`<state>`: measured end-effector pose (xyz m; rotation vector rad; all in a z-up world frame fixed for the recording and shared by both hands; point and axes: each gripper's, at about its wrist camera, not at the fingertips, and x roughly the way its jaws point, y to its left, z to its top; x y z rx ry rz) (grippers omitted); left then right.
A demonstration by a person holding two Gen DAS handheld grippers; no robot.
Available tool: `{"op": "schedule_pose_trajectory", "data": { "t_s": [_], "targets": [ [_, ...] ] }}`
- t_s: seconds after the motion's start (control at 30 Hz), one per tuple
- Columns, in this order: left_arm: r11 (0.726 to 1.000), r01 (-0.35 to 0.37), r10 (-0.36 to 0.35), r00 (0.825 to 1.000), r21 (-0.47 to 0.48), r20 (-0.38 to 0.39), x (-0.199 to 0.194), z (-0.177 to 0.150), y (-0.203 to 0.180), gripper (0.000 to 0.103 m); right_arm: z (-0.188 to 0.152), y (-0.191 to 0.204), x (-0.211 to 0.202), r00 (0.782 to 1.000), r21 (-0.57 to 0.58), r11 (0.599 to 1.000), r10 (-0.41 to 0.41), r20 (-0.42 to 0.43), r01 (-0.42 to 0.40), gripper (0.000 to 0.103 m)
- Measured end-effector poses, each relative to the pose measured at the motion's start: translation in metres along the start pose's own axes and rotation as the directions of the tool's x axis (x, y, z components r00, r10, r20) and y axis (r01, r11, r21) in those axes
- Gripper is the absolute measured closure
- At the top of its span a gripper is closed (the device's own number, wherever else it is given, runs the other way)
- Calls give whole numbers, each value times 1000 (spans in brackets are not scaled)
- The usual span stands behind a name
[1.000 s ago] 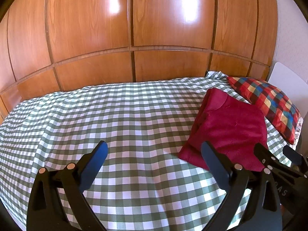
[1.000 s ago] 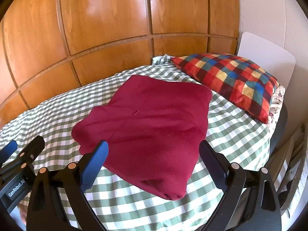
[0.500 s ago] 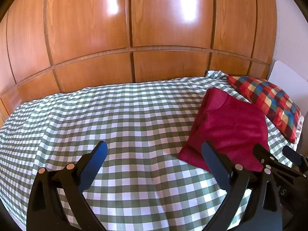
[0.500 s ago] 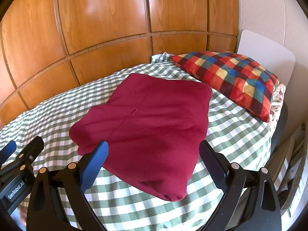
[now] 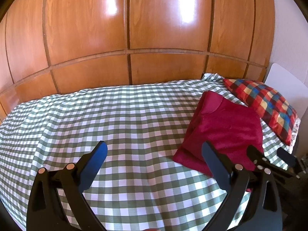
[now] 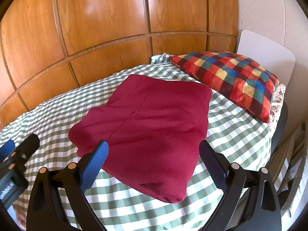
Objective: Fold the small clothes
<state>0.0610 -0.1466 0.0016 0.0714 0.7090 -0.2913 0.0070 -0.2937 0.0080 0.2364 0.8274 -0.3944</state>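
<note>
A dark red garment (image 6: 150, 123) lies folded into a thick rectangle on the green-and-white checked bed cover (image 6: 234, 134); in the left wrist view the same garment (image 5: 225, 127) is at the right. My right gripper (image 6: 153, 148) hovers open just above the garment's near edge, nothing between its fingers. My left gripper (image 5: 154, 148) is open over bare bed cover (image 5: 115, 119), left of the garment. The right gripper's fingers (image 5: 254, 152) show at the left view's right edge.
A red, blue and yellow checked pillow (image 6: 231, 77) lies beyond the garment at the right, against a white headboard (image 6: 265, 55). Wooden wardrobe panels (image 5: 154, 28) rise behind the bed. The bed's edge drops off at the right beside stacked items (image 6: 294, 154).
Both views have shifted slightly: the garment sits a little nearer and lower under the right gripper. The garment itself has not moved, and both grippers stay open.
</note>
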Motion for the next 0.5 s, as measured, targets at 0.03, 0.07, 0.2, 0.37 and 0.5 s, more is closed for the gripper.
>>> {"op": "schedule_pose_trajectory", "data": {
  "t_s": [0.03,0.07,0.2,0.37,0.5],
  "targets": [
    [1000,13,-13,1000,-5,0,-1,1,0,5,0,0,1,1000,1,1000,1,-2,-1,9],
    [1000,25,-25,1000,-10,2,-2,1,1,5,-1,-1,1,1000,2,1000,0,-3,0,9],
    [999,38,-38,999,13,17,-3,2,-1,9,-2,-3,3,1000,9,1000,0,-7,0,9],
    [999,34,-34,999,24,-7,2,2,-5,8,4,-11,3,1000,32,999,-12,11,12,9],
    [998,-15,15,1000,62,11,2,-1,-10,4,10,-21,2,999,56,998,-35,23,34,9]
  ]
}}
